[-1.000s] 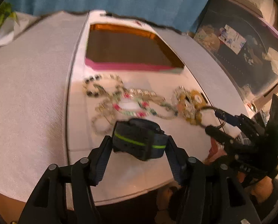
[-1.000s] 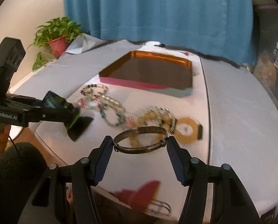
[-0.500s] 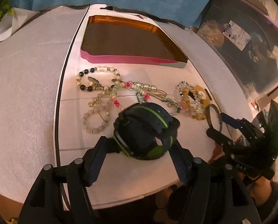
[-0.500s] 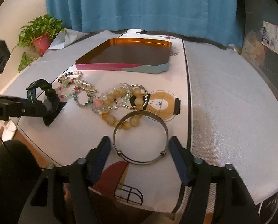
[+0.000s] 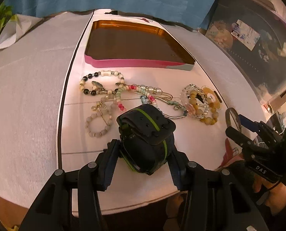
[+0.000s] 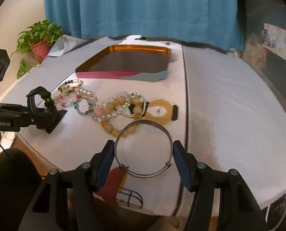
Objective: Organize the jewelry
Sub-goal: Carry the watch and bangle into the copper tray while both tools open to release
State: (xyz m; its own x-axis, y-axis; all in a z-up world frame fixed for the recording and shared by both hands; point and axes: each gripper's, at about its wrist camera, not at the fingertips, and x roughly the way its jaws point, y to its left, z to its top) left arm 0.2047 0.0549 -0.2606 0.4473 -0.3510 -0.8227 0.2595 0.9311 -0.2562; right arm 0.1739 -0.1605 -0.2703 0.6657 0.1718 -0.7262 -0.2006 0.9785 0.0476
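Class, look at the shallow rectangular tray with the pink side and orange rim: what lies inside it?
The shallow tray shows only a bare dark floor, with no jewelry inside. Its near wall hides a thin strip of that floor.

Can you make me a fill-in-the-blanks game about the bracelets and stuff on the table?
1. The left tool has a black watch with a ____ stripe between its fingers.
2. The right tool has a round ____ bangle between its fingers.
3. The tray behind the beaded bracelets has ____ jewelry in it.
4. The curtain behind the table is ____.

Missing words: green; silver; no; blue
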